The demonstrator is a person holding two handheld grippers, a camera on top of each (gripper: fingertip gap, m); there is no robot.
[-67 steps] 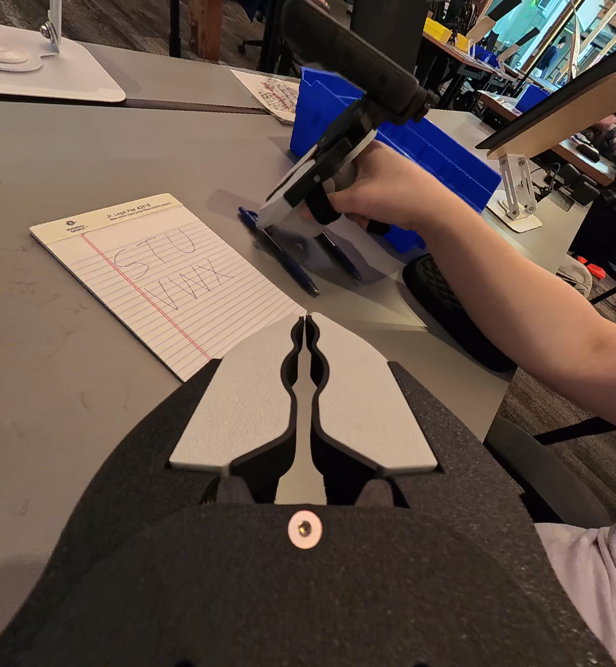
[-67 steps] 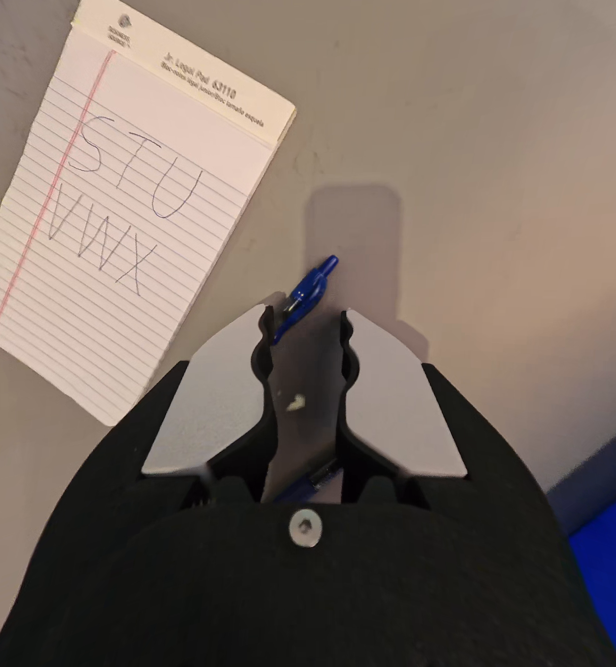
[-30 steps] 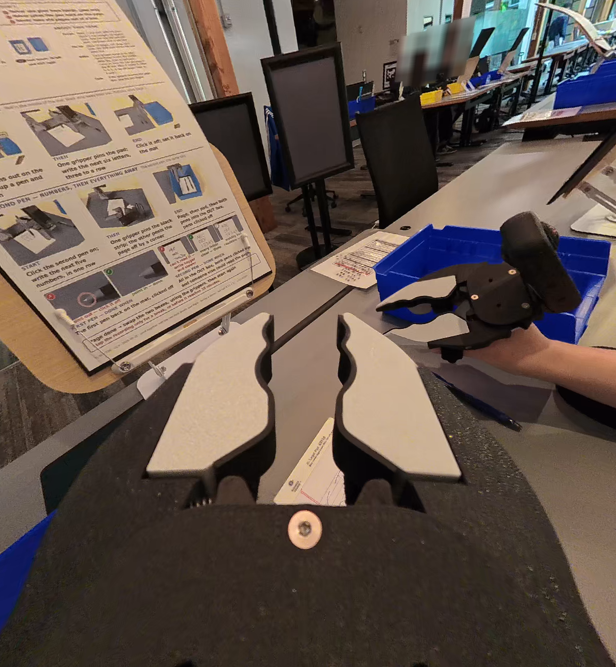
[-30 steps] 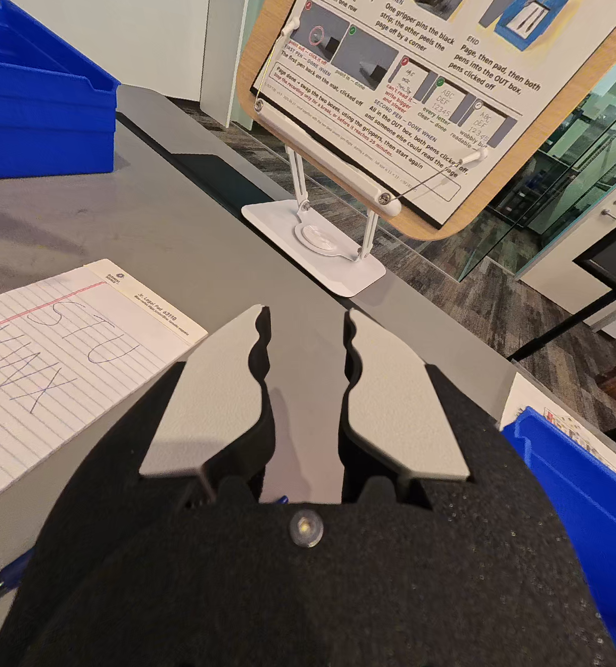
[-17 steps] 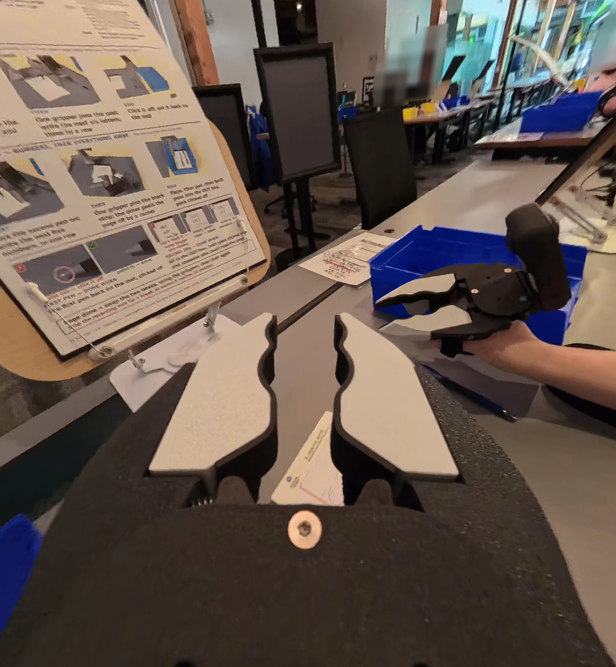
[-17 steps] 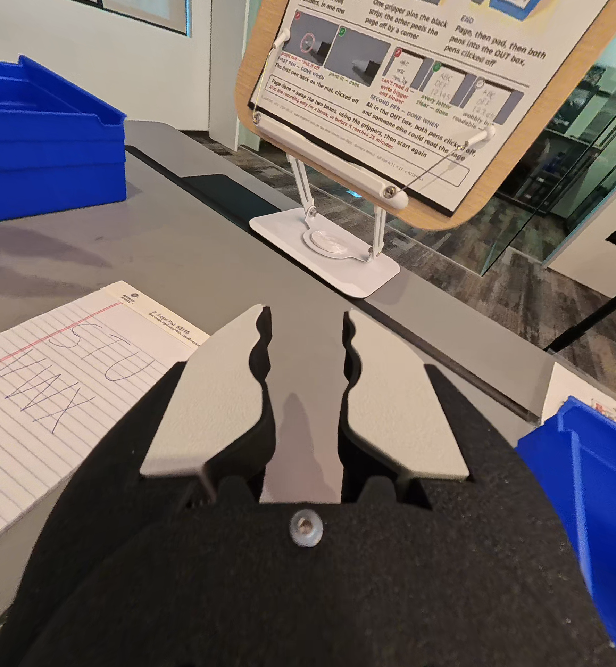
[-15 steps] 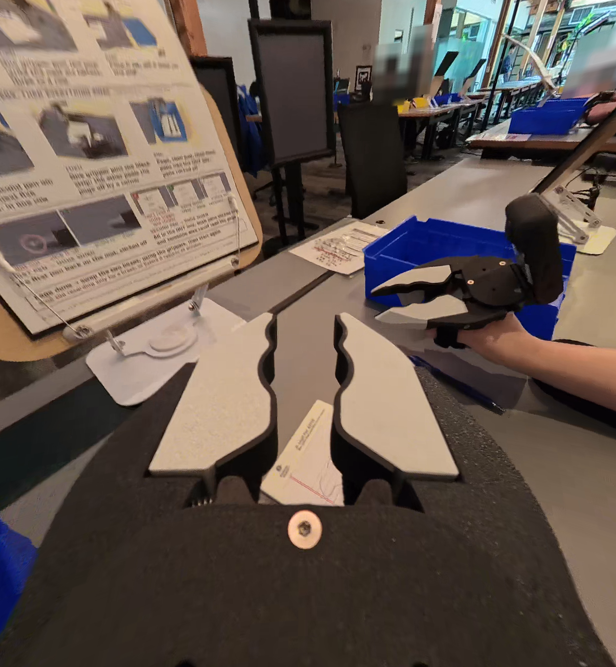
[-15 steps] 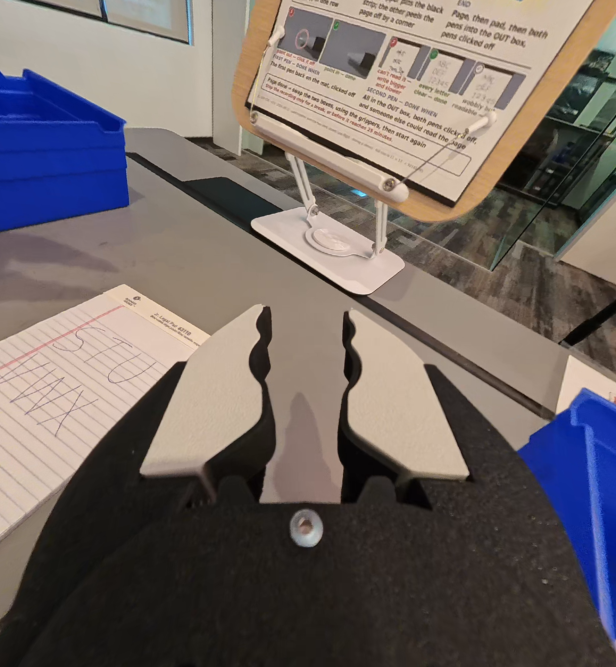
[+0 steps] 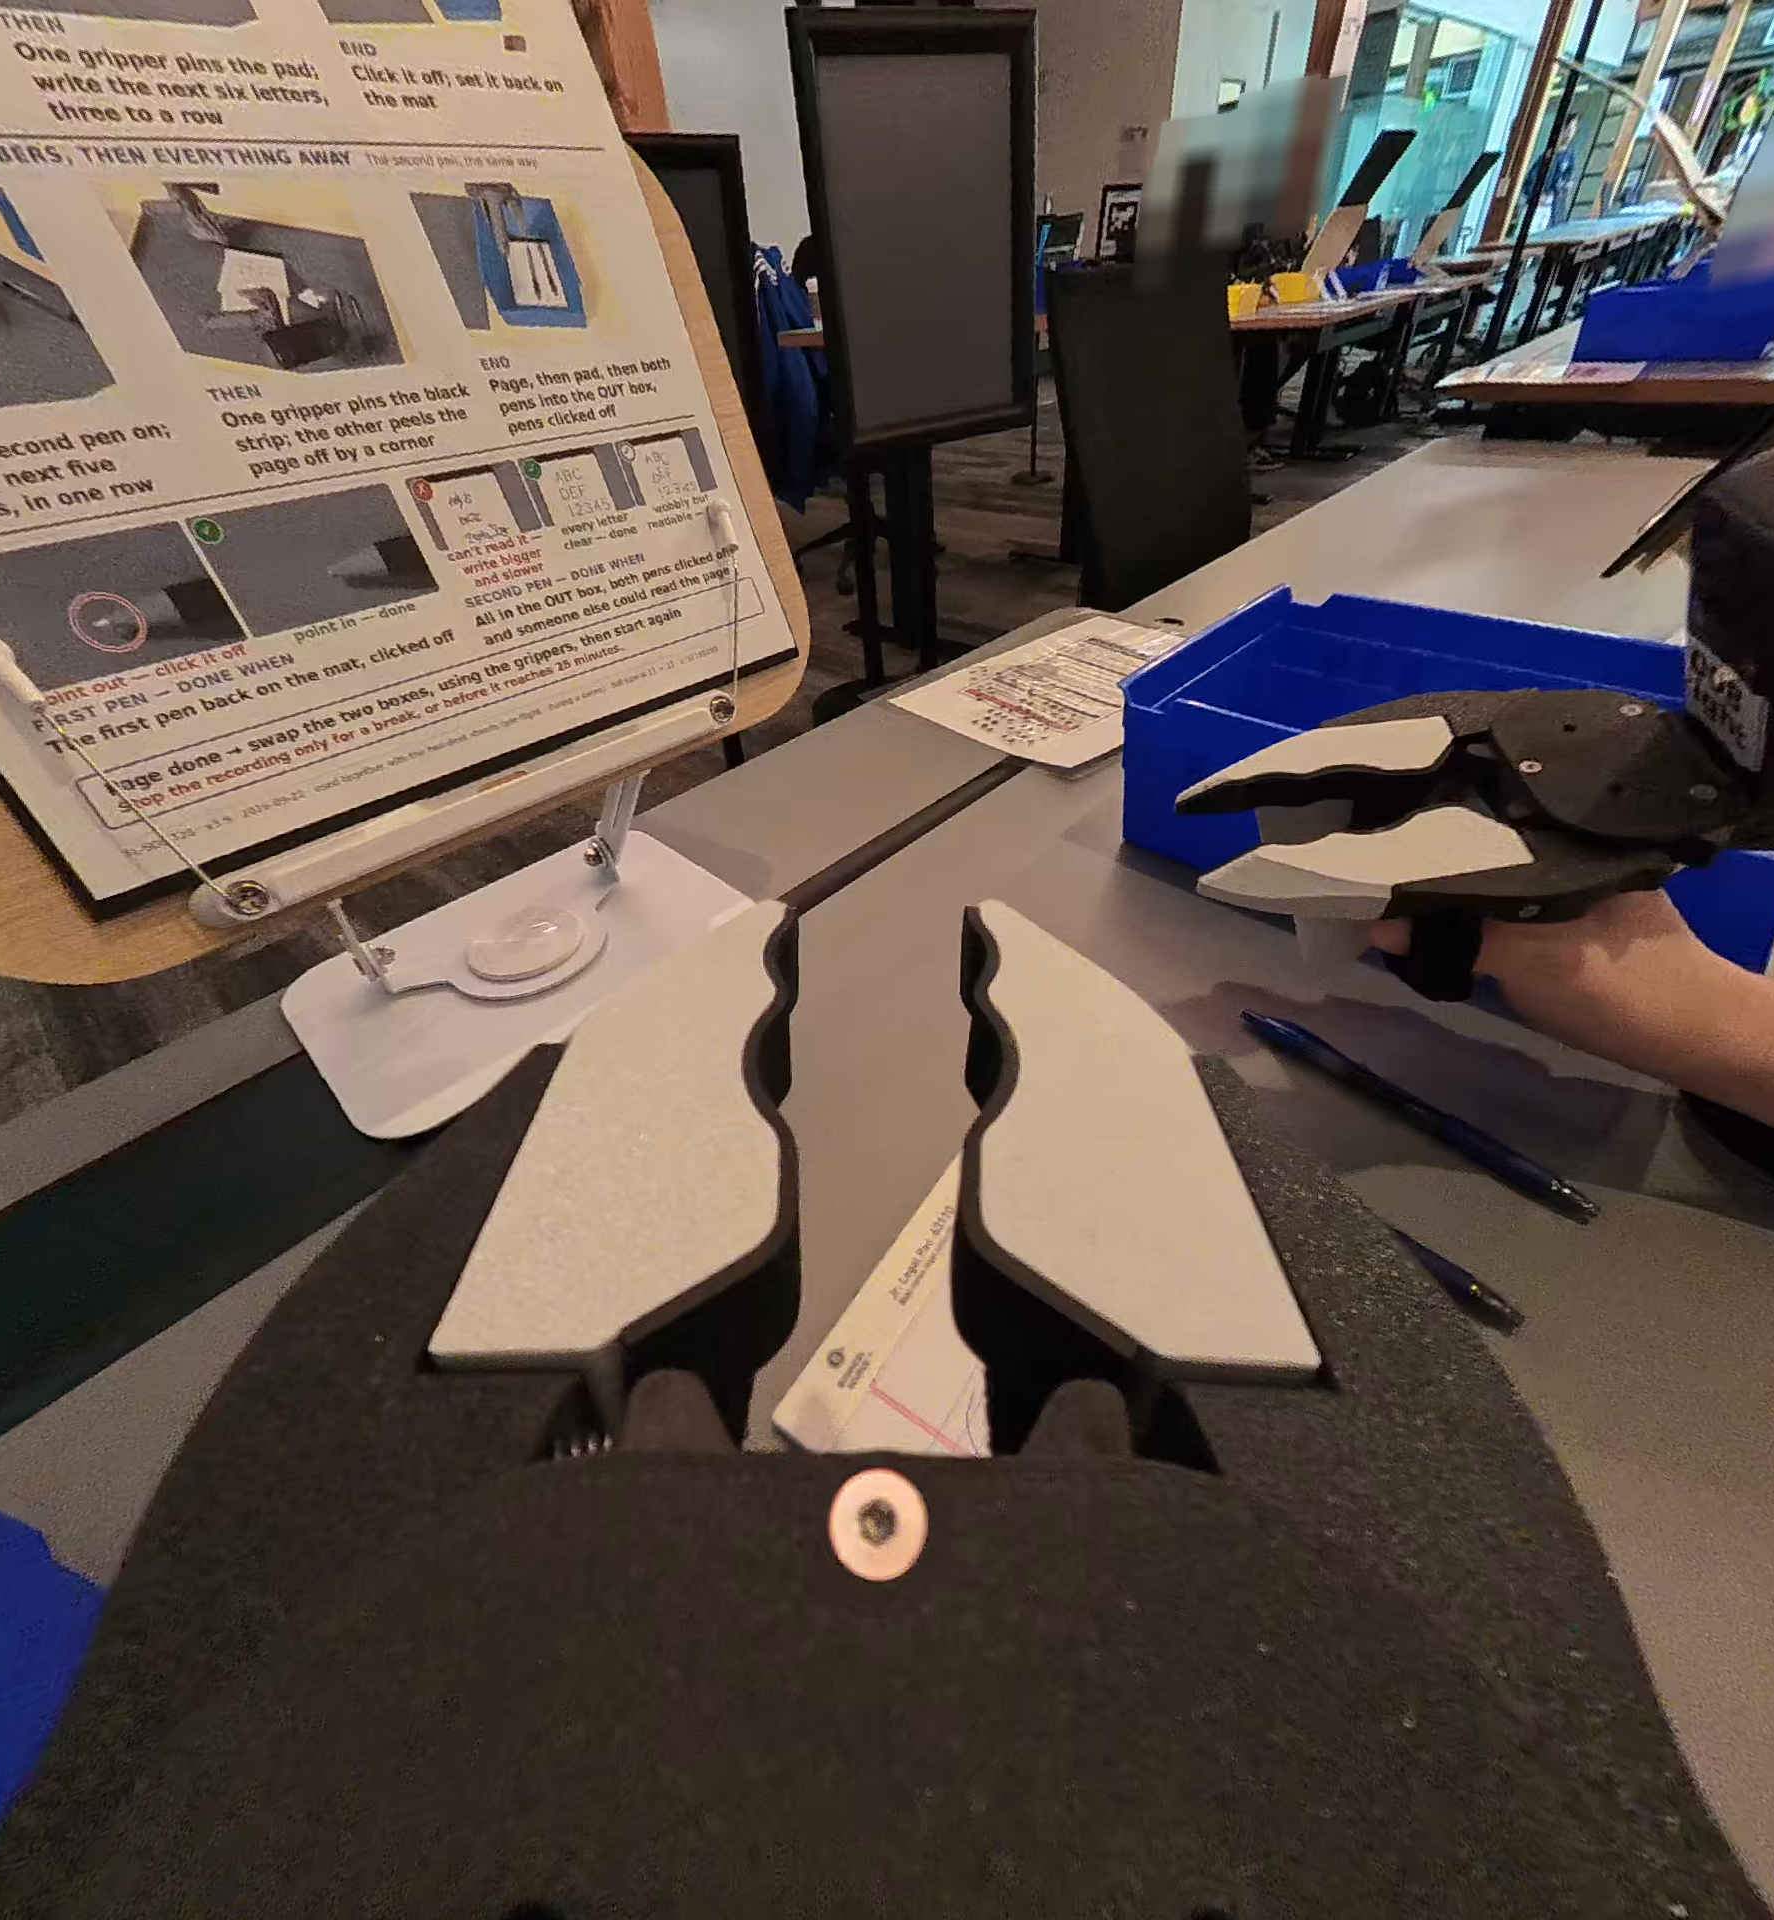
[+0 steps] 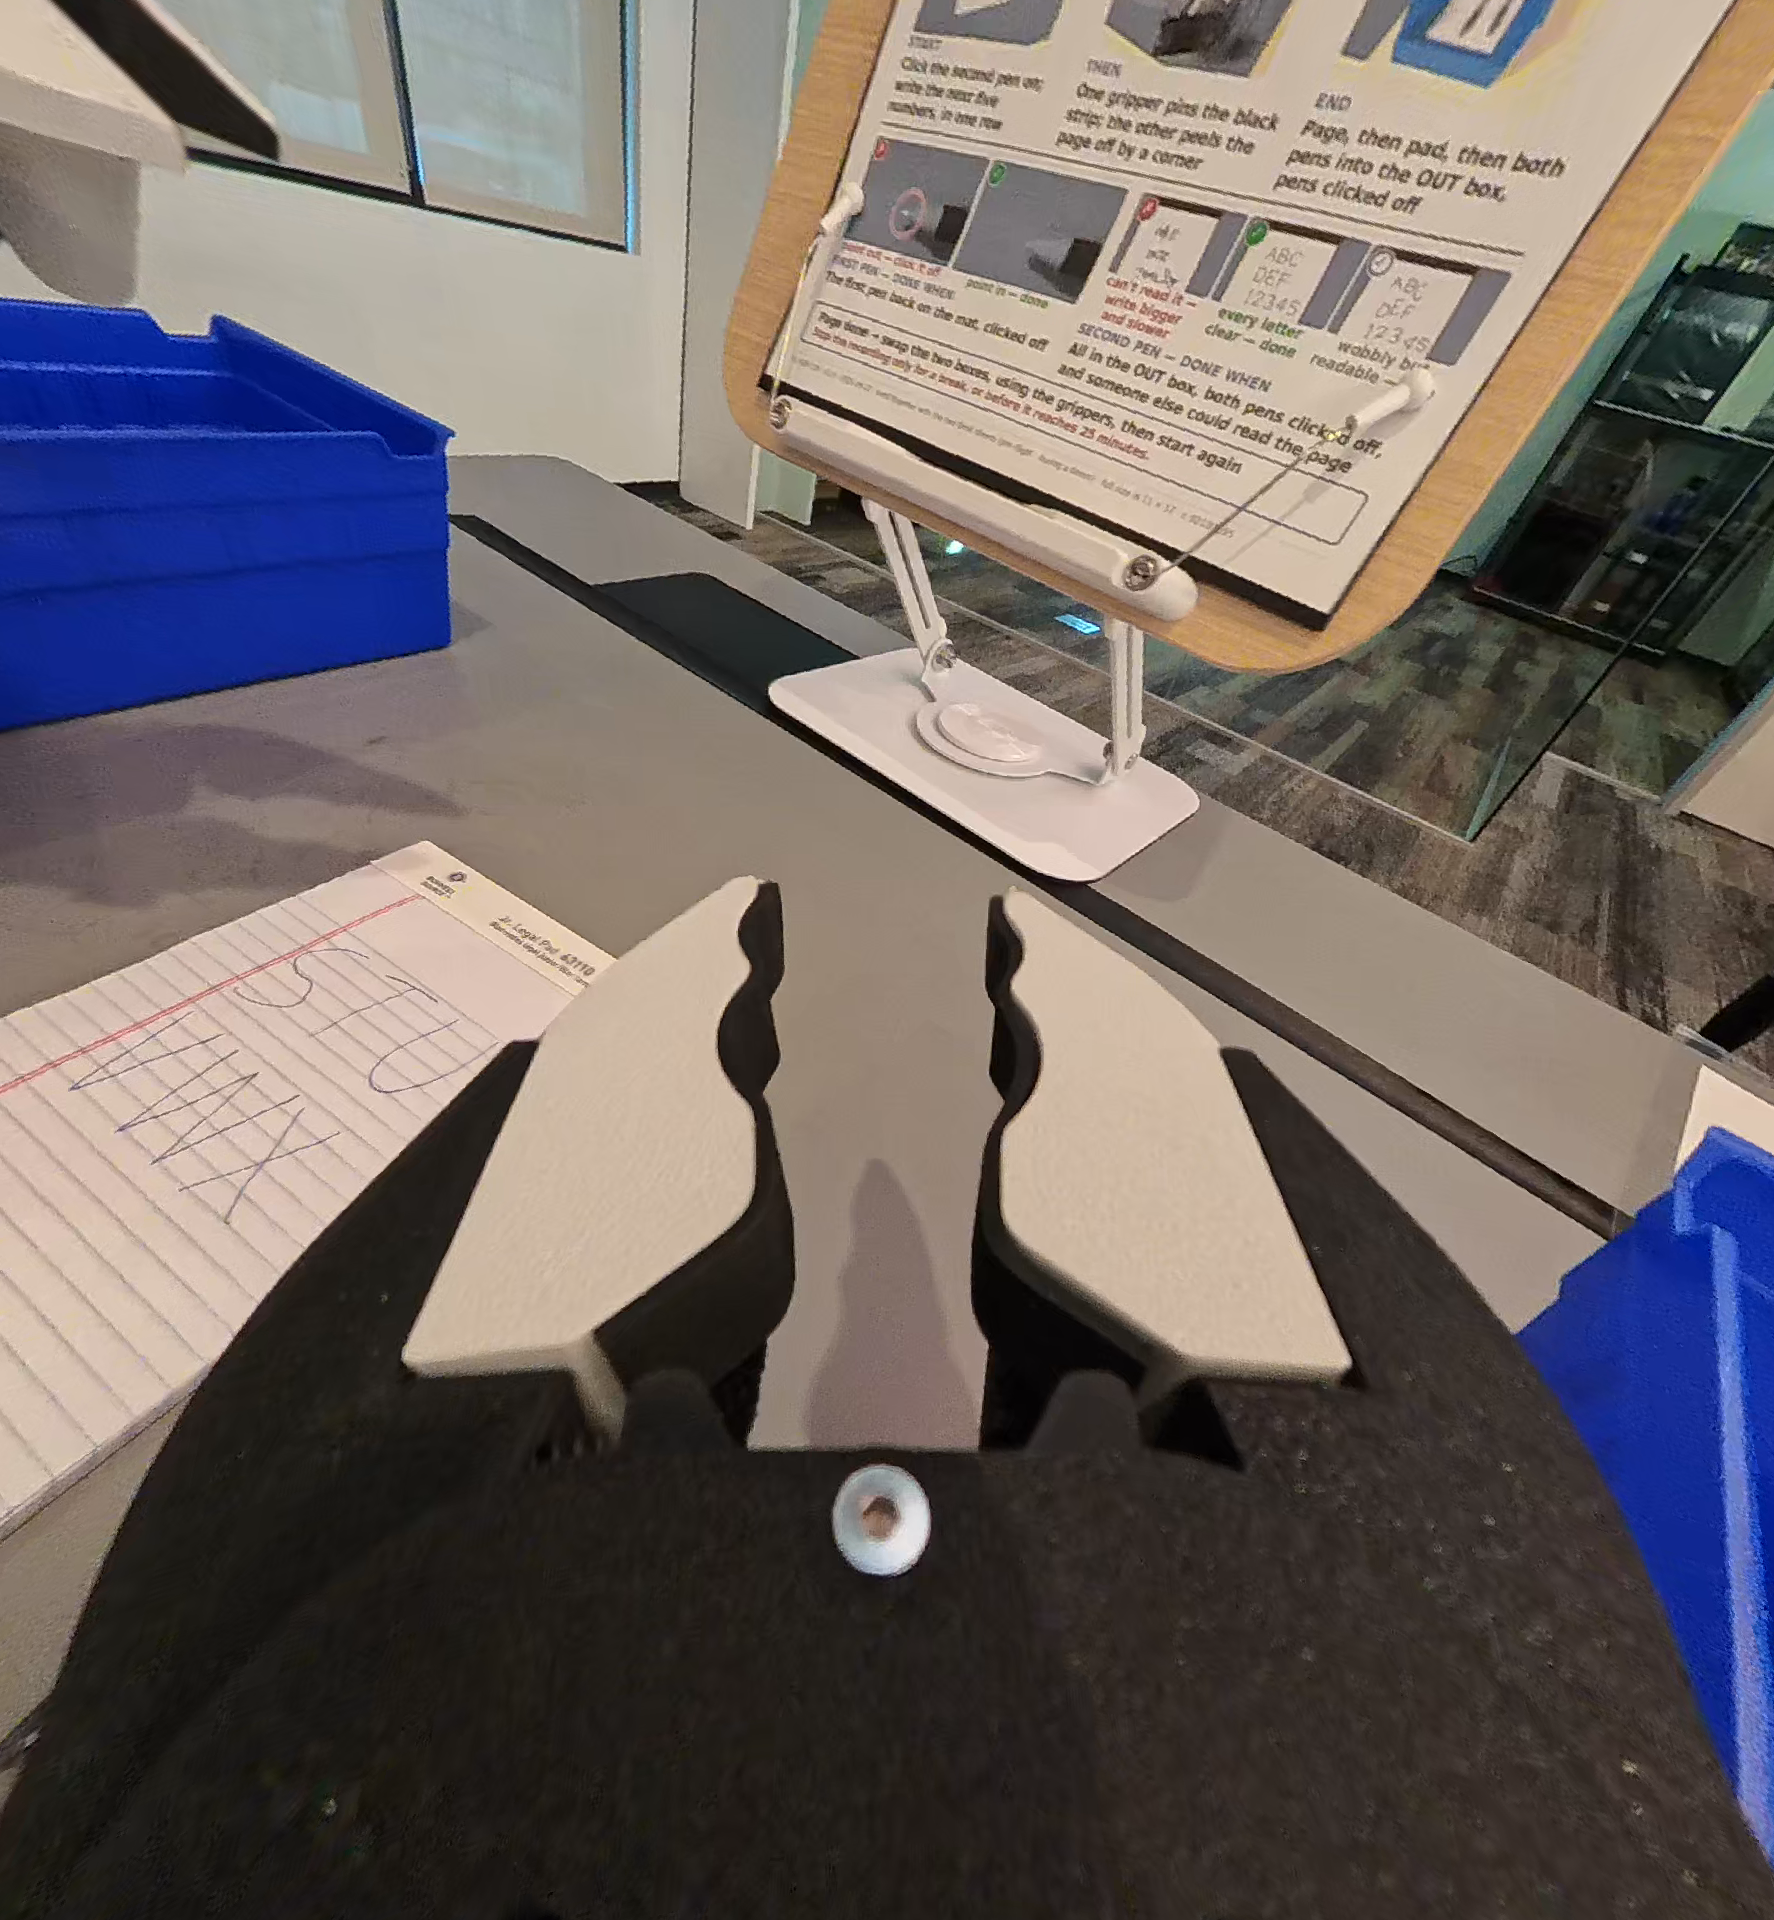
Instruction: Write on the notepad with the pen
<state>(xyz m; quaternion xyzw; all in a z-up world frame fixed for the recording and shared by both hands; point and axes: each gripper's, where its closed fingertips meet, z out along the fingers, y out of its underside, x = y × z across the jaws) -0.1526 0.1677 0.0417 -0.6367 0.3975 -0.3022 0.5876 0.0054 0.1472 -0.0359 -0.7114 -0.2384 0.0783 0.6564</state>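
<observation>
The left gripper [image 9: 875, 925] hides most of the notepad [image 9: 898, 1351]. A second blue pen [image 9: 1454, 1280] is half covered. The instruction board [image 10: 1226, 260] is cut off at top.

My two wrist cameras sit low over the grey desk [image 9: 1641, 1455], facing forward; both see the instruction stand [image 9: 467, 966] [image 10: 1008, 769] and the notepad [image 9: 893, 1351] [image 10: 135, 1143].

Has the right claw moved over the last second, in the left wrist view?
Cannot tell exactly, since that camera moved too. Against the blue bin behind it, the right claw looks shifted slightly left and lower, open and empty above the pen.
</observation>
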